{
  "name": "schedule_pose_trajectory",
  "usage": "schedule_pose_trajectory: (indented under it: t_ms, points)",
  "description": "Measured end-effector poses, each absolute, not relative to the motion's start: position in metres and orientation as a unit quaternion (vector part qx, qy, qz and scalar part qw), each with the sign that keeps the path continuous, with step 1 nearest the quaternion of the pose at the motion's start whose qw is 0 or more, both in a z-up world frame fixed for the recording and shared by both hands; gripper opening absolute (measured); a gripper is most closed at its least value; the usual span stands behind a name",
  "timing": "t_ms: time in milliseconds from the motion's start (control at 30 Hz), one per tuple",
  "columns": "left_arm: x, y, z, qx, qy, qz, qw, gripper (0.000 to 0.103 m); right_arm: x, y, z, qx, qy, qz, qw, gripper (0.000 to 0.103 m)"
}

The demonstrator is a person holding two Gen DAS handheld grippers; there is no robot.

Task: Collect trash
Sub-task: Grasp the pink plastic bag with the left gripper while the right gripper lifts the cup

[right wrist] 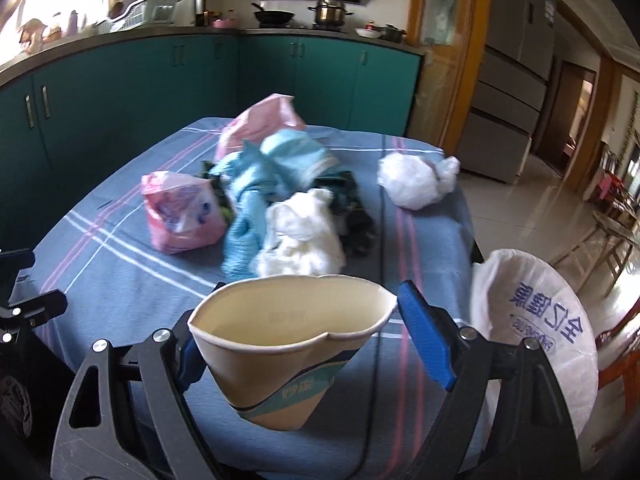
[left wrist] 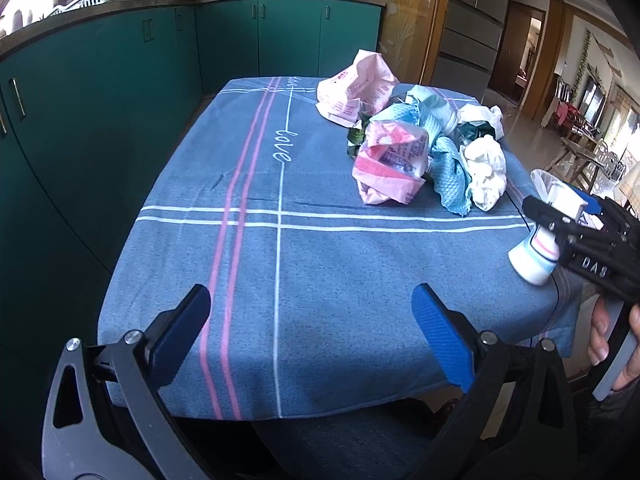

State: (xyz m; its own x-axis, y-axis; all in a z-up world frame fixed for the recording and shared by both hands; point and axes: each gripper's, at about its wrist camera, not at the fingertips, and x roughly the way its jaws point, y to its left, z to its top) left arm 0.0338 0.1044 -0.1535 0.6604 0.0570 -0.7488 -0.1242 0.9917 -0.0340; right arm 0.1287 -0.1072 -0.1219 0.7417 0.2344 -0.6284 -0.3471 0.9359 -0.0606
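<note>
Teal kitchen cabinets (left wrist: 168, 64) ran behind a table under a blue striped cloth (left wrist: 320, 272), and on that cloth the rubbish lay heaped toward the far right. At the left, the left gripper (left wrist: 310, 328) hovered over bare cloth with its jaws spread wide and nothing between them. Moving right, the pile held two crumpled pink wrappers (right wrist: 182, 212), one blue cloth-like wad (right wrist: 248, 216), one white tissue clump (right wrist: 302, 236) with dark green scraps beside it, and one white plastic ball (right wrist: 414, 182) lying apart near the far right edge. Further right, the right gripper (right wrist: 296, 336) had its jaws pressed against a single paper cup (right wrist: 288, 344), whose rim was squeezed out of round, held up off the cloth near the table's right edge. Just beside it, at the far right, stood one bin lined with a white printed bag (right wrist: 536, 328). The step in hand looked like carrying the cup to that bin; the next move would call for swinging it over the bag's mouth and letting go, then returning for the pile.
</note>
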Motion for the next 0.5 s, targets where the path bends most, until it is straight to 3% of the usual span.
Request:
schedule_pose_trajectory:
  t_ms: [500]
  points:
    - [0.054,0.091,-0.157,-0.026,0.414,0.061,0.908,0.100,0.144,-0.120,-0.127,-0.060,0.320,0.150,0.934,0.083]
